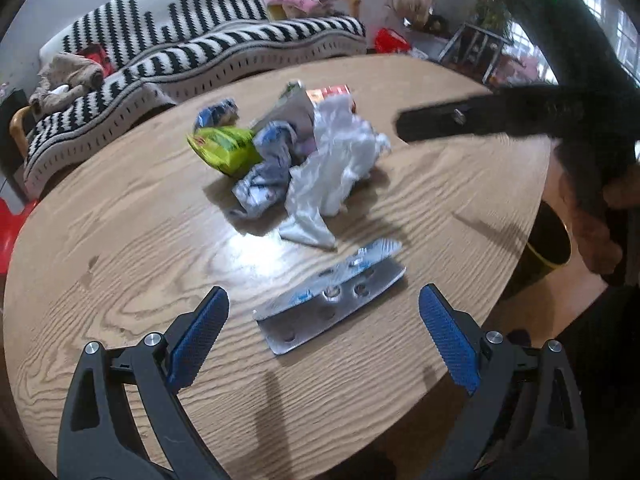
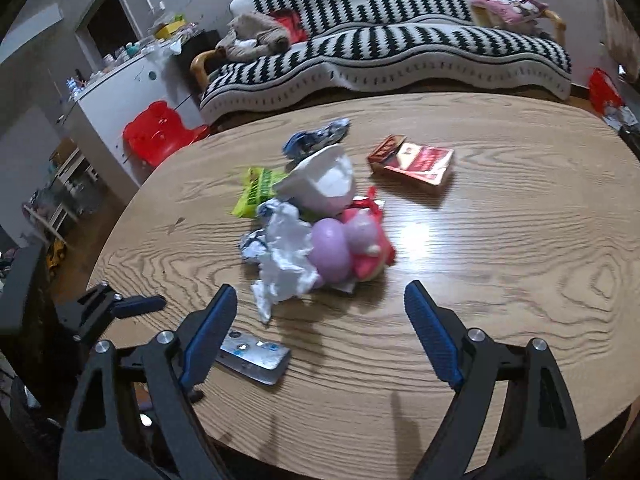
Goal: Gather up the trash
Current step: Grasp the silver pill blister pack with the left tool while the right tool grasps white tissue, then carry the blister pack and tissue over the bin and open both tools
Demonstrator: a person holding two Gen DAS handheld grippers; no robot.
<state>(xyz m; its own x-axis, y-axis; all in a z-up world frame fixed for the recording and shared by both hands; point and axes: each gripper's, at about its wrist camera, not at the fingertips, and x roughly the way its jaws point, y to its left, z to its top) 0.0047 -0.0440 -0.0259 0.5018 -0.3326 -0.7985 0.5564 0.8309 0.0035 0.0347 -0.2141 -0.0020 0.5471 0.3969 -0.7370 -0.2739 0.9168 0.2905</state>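
A heap of trash lies mid-table: white crumpled plastic [image 1: 340, 160], a green wrapper [image 1: 224, 148], blue-white wrappers [image 1: 268, 176]. In the right wrist view the heap shows a white cup [image 2: 324, 184], white plastic [image 2: 286, 260], a purple egg shape [image 2: 330, 250] and a pink packet [image 2: 370, 248]. A red box [image 2: 414, 162] lies apart, farther back. A silver blister pack [image 1: 332, 296] lies just ahead of my open, empty left gripper [image 1: 322, 312]; it also shows in the right wrist view [image 2: 256, 356]. My right gripper [image 2: 320, 304] is open and empty, near the heap.
The oval wooden table [image 1: 120, 240] has an edge close on the right, with a dark bin with a yellow rim [image 1: 548, 248] below it. A striped sofa [image 2: 400, 52] stands behind. A red stool [image 2: 158, 132] and white cabinet [image 2: 120, 92] stand left.
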